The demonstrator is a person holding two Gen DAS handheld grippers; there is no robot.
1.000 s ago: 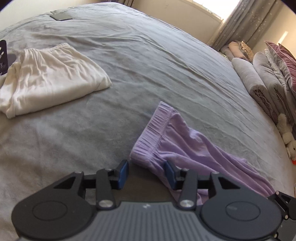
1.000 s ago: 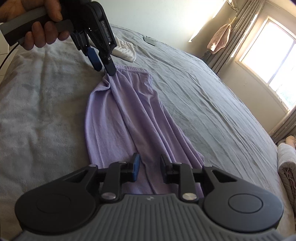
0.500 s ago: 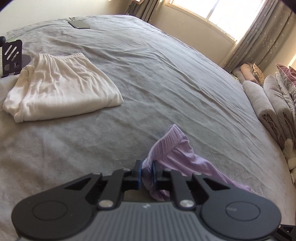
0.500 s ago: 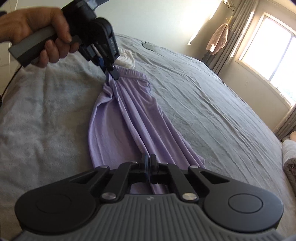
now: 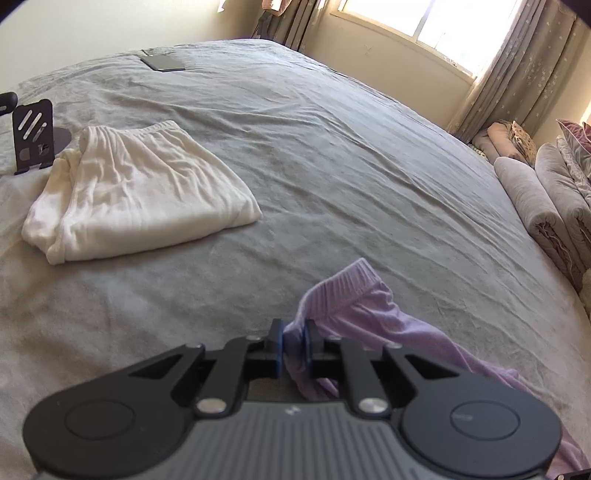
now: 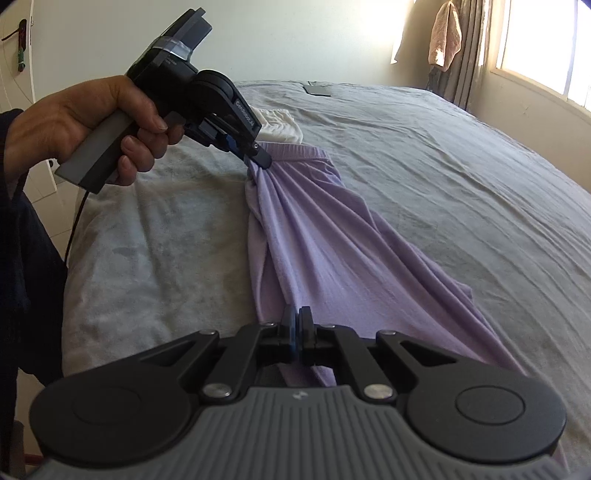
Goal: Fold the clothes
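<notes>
Lilac soft-knit garment [image 6: 325, 240] with a ribbed waistband lies stretched along a grey bed [image 6: 461, 166], running from 11 o'clock to 6 o'clock in the right wrist view. Left tongs [image 5: 293, 341], held by a hand [image 6: 92, 129], have just closed on its bunched waistband corner. Right tongs [image 6: 296, 328] have just pinched shut on the opposite end. Folded cream garment [image 5: 140, 188] rests at 10 o'clock, well apart.

We see daylight entering from the window [image 5: 436, 26] at one o'clock, blown out to white, and it leaves soft shadows in the creases of the bed [image 5: 332, 166]. Both views are bright and mostly sharp. The fisheye bends the edges strongly, and the corners are dark.
</notes>
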